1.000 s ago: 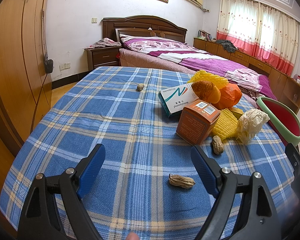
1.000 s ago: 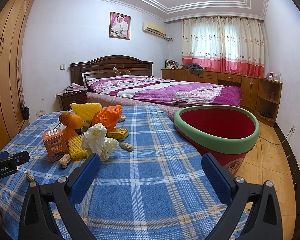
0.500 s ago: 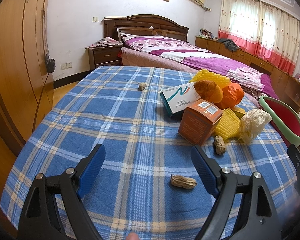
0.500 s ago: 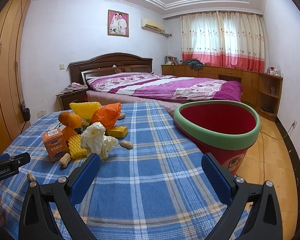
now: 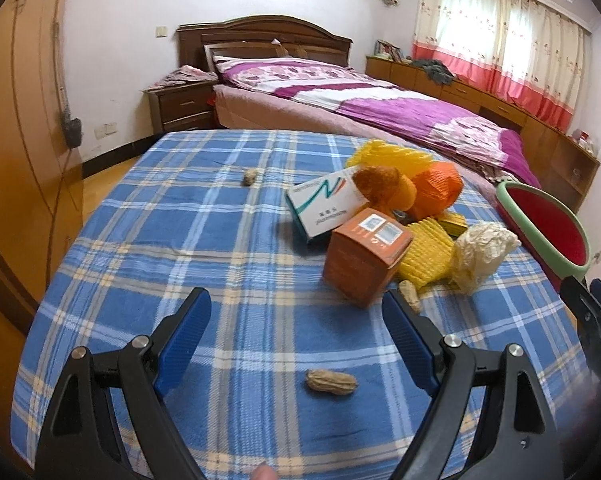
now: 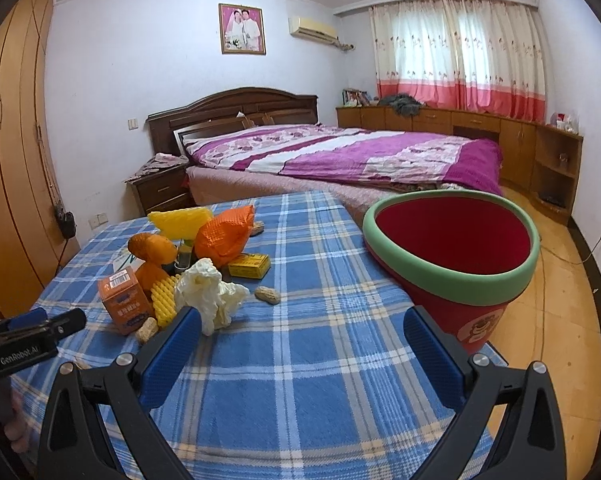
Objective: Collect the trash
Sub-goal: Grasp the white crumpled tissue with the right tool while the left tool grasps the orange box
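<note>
both spread wide and empty, left gripper (image 5: pixel 296 312) over a peanut (image 5: pixel 331 381), right gripper (image 6: pixel 300 330) beside the red bin (image 6: pixel 452 256).

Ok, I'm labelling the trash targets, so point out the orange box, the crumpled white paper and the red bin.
orange box (image 5: pixel 362 258), left wrist view, on its front face.
crumpled white paper (image 6: pixel 206 290), right wrist view, middle of the wad.
red bin (image 6: pixel 466 276), right wrist view, on its green rim.
</note>
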Available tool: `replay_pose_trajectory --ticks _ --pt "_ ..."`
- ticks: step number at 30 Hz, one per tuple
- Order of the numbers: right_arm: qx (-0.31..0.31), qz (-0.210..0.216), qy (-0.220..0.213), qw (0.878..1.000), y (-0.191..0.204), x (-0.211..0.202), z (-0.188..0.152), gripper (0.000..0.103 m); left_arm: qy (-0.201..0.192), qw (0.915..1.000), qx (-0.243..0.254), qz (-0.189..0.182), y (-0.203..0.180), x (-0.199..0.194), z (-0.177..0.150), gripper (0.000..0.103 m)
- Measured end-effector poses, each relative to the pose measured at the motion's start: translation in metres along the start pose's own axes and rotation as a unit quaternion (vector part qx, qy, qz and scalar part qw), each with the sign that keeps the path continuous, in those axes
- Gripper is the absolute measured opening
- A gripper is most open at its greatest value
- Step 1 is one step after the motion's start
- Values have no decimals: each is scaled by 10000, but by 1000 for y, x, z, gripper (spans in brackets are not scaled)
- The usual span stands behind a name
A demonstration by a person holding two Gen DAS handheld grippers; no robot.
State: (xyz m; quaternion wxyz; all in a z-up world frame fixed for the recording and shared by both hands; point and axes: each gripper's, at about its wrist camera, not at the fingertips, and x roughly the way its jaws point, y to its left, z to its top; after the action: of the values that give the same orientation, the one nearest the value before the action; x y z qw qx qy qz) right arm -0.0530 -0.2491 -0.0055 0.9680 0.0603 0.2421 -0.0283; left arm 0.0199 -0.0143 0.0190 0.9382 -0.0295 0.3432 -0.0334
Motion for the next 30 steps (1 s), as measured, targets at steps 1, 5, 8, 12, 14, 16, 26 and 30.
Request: replay_pose_trajectory --ticks 1,5,8,12,14,16,26,30 --pt "14 5 45 10000 0 1 1 103 32 10000 32 -39 -1 1 2 88" --pt "90 73 266 9996 -2 8 6 103 106 9995 215 -190 -10 7 9 88" --pt "108 -54 420 9990 -3 13 7 103 122 9991 347 -231 -16 13 17 87" --pt "32 -35 583 9983 -1 19 8 103 225 9980 454 -373 -23 25 26 85" --pt "25 -57 619 9981 0 21 10 103 290 9977 465 -403 -24 32 31 82" --pt "15 -136 667 9977 0 23 13 103 326 9973 466 -456 -25 37 33 77" --pt "195 18 894 9958 -2 35 22 103 546 9939 506 -819 -29 55 37 57" --pt "139 125 950 9953 4 37 26 103 481 9940 378 -911 -25 53 37 56"
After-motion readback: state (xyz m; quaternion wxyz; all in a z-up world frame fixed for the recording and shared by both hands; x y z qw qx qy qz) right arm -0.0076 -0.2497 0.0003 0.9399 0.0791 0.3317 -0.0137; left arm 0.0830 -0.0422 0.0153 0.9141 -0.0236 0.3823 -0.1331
